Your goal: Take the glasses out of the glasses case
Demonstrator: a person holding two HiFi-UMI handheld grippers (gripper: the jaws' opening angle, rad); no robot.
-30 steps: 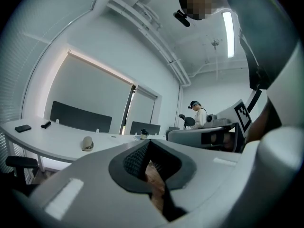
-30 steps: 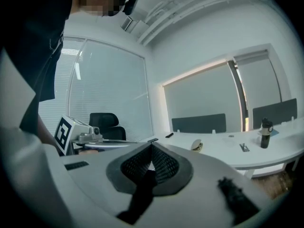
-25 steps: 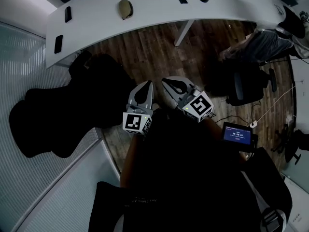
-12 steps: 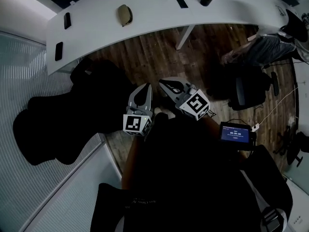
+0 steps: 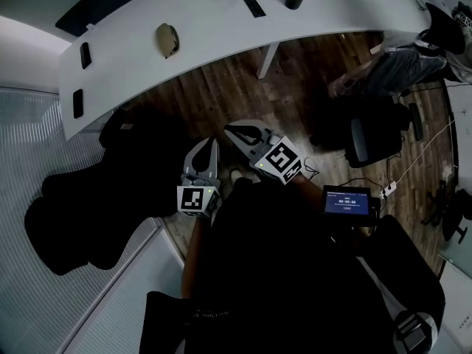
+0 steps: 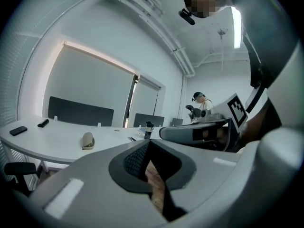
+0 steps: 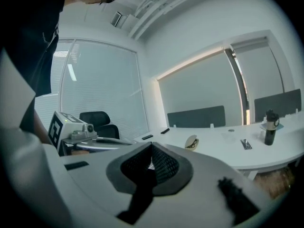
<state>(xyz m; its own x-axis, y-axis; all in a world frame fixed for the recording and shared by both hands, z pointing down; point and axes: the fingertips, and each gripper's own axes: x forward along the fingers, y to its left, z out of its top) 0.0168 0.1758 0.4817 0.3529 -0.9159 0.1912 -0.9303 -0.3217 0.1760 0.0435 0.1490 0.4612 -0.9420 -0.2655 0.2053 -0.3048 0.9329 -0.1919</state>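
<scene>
**Both claws ahead of the approach.** The left gripper point(image 5: 209, 146) and right gripper point(image 5: 233, 130) are side by side above the wooden floor point(image 5: 221, 94), each with its pads pressed together on nothing. The glasses case point(image 5: 168, 40), a tan clamshell, lies on the white table point(image 5: 221, 28). It is well ahead of both claws, to the left of the left one's line and slightly right of the right one's. It appears open, with dark glasses point(image 7: 191, 145) inside. The case is judged light, rigid and smooth, so likely to slide. The glasses are fragile: take them by the bridge or a temple arm — never the lenses — while the other claw steadies the shell.
</scene>
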